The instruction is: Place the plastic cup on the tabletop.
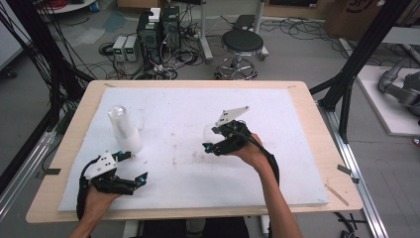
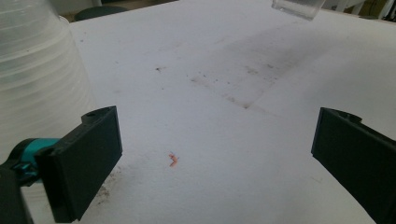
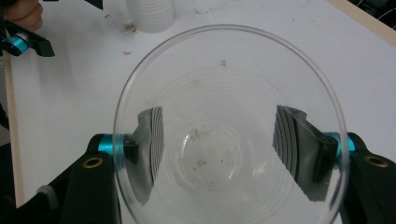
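Clear cup (image 3: 229, 126) sits clamped in right hand-held gripper (image 3: 229, 154) mid-table; left hand-held gripper (image 2: 215, 154) gapes beside cup stack (image 2: 37, 79).

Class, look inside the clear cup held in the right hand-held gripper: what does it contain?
The clear cup looks empty apart from faint specks on its bottom. Its wall shows the right hand-held gripper clamped around it outside; under its base is hidden.

Bright, even overhead light, faint shadows; close views soft, slightly blurred.

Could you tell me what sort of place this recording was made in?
Probably a robotics lab: a foam-covered table in a black frame, computer towers amid floor cables, and a grey robot arm nearby.
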`<action>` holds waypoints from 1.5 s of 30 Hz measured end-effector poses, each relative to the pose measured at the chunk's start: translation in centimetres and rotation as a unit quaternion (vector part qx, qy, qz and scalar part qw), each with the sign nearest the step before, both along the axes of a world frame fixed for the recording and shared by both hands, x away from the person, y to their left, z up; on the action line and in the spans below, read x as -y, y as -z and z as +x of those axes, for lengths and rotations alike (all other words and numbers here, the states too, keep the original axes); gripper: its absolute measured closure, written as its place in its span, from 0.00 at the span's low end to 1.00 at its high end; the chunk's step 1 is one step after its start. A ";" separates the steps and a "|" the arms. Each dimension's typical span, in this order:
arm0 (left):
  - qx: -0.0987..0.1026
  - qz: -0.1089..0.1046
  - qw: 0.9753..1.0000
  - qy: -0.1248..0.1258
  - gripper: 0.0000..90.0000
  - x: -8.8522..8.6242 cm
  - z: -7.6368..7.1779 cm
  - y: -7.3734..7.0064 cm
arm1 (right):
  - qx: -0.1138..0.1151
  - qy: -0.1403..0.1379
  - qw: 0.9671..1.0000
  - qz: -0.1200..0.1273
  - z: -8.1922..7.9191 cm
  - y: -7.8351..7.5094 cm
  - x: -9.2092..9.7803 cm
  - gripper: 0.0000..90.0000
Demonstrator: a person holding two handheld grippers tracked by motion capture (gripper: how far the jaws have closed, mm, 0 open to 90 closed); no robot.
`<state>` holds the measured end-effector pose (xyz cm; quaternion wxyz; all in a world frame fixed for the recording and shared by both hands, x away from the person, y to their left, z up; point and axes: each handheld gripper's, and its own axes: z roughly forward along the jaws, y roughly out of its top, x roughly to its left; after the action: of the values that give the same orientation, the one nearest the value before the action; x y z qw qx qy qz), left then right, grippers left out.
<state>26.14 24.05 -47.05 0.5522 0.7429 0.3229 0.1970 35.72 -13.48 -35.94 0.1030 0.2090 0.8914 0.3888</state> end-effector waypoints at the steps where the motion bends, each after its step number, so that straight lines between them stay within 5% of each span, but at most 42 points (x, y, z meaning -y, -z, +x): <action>1: -0.001 -0.002 1.000 -0.001 0.02 0.0 0.0 0.0 | 0.005 0.001 1.000 -0.003 0.1 0.1 -0.1 0.38; 28: -0.006 -0.027 1.000 -0.015 0.03 -0.6 0.1 0.1 | -0.009 0.026 0.994 -0.105 2.4 4.2 -5.2 0.38; 34: -0.008 -0.028 0.999 -0.018 0.03 -0.6 0.1 0.1 | -0.006 0.028 0.994 -0.104 2.6 4.6 -5.4 0.36; 39: -0.009 -0.028 0.999 -0.018 0.03 -0.6 0.1 0.1 | -0.003 0.024 0.994 -0.105 2.7 5.1 -5.5 0.18; 45: -0.008 -0.032 0.999 -0.016 0.03 -0.6 0.1 0.1 | -0.002 0.036 0.996 -0.085 2.2 5.8 -4.4 0.16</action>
<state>26.22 24.68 -47.17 0.5697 0.7215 0.3449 0.1894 37.96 -9.07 -41.73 0.1324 0.2321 0.9133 0.3074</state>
